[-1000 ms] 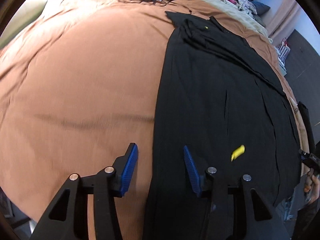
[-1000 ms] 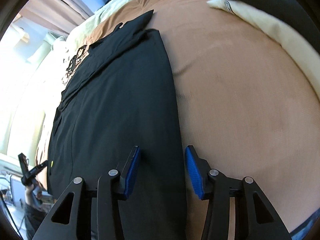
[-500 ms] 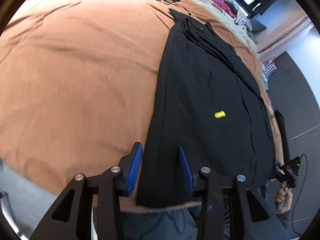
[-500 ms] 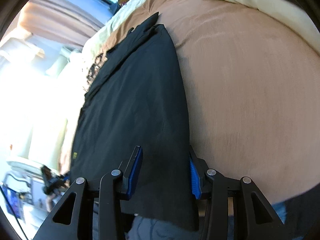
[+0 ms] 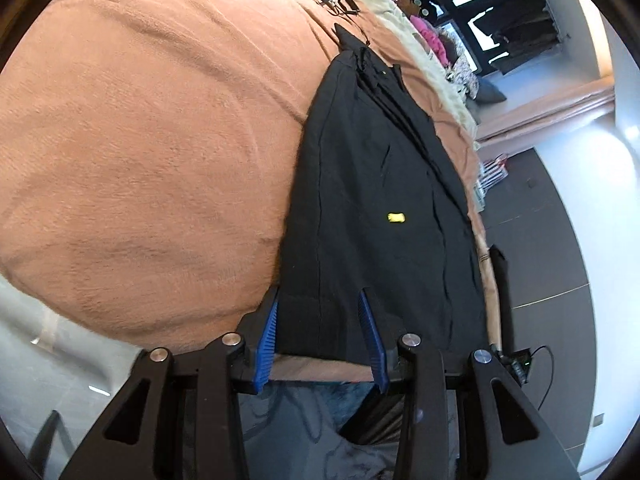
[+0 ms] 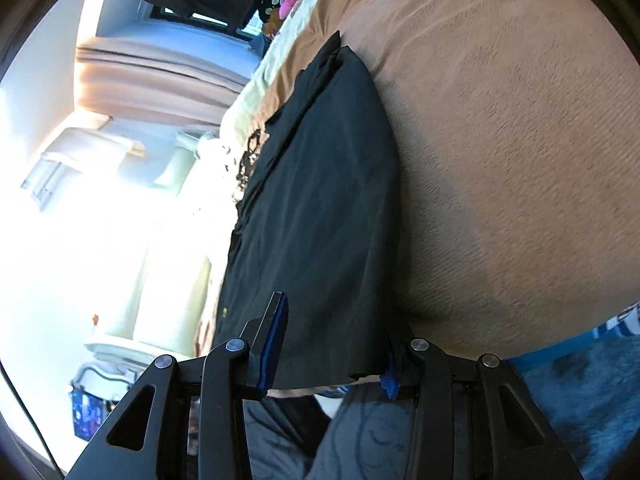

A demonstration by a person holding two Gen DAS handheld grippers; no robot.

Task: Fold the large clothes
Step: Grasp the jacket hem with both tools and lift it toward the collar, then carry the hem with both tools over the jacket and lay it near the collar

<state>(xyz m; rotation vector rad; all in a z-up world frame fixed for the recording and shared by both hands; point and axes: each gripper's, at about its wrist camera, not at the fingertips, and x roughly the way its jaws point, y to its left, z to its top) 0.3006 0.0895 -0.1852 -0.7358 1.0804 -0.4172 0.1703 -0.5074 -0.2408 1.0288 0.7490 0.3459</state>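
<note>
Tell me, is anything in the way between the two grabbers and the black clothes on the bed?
Nothing visible is. The left gripper and the right gripper each already straddle a near corner of the black garment, with cloth between their fingers. Only the brown blanket lies underneath.

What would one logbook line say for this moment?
left claw: open, jaws just been closing, black garment hem corner between them | right claw: open astride other hem corner | garment flat on brown blanket
</note>
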